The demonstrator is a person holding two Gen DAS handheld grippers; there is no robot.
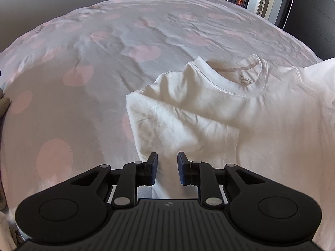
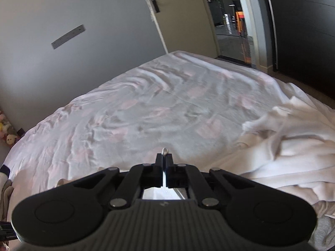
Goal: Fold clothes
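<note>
shirt (image 1: 240,113) soft, white, creased cotton.

left gripper (image 1: 167,163): matte black body, ribbed grey-black top plate with a small round emblem
left fingers (image 1: 153,167): short black blocks faced with dark blue pads
left linkage: black bars on silver round pins, a large smooth disc at each side
right gripper (image 2: 164,159): same black build, ribbed plate, small emblem at its middle
right fingers (image 2: 159,163): black, narrow, squared tips
right linkage: silver pins at the joints, round discs on both flanks
</note>
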